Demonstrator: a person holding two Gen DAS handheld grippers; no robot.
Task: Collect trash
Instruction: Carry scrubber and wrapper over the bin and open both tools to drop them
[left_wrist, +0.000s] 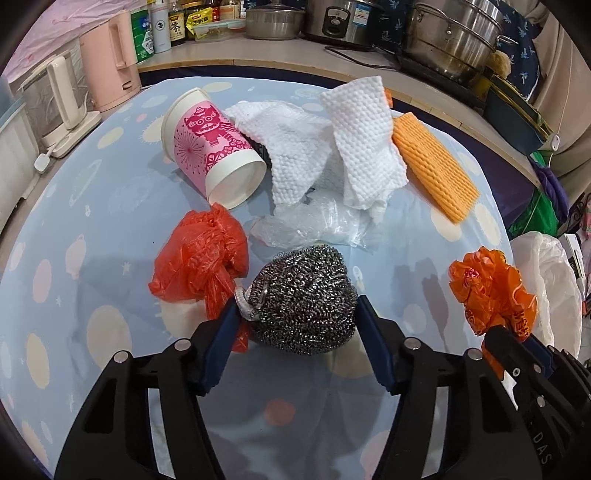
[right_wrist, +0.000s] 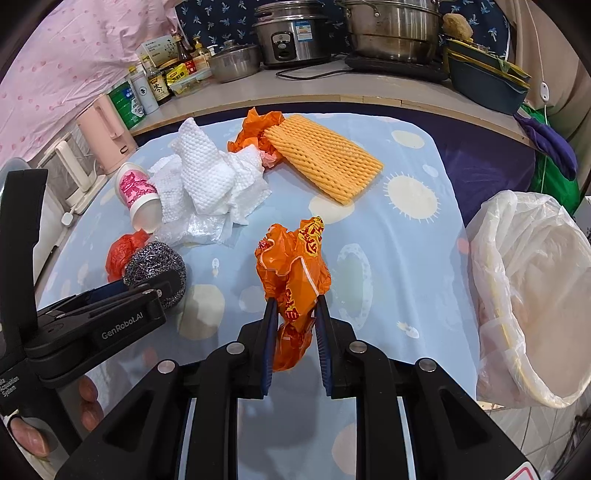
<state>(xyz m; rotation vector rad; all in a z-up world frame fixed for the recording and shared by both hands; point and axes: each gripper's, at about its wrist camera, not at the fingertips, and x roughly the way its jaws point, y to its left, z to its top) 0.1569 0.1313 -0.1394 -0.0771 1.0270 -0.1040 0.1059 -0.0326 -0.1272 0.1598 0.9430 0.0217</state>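
My left gripper (left_wrist: 297, 306) stands with its jaws on both sides of a steel wool scourer (left_wrist: 301, 299) on the table, touching it. The scourer also shows in the right wrist view (right_wrist: 155, 266). My right gripper (right_wrist: 295, 306) is shut on a crumpled orange plastic bag (right_wrist: 291, 269), held just above the table; it also shows in the left wrist view (left_wrist: 491, 291). A red plastic bag (left_wrist: 199, 258), a tipped pink paper cup (left_wrist: 212, 147), white paper towels (left_wrist: 332, 144), clear plastic film (left_wrist: 314, 225) and orange foam netting (left_wrist: 432, 170) lie further back.
A bin lined with a white bag (right_wrist: 532, 295) stands off the table's right edge. The table has a light blue patterned cloth (right_wrist: 406, 240). Another orange bag (right_wrist: 255, 129) lies behind the towels. Pots, bottles and kettles fill the back counter.
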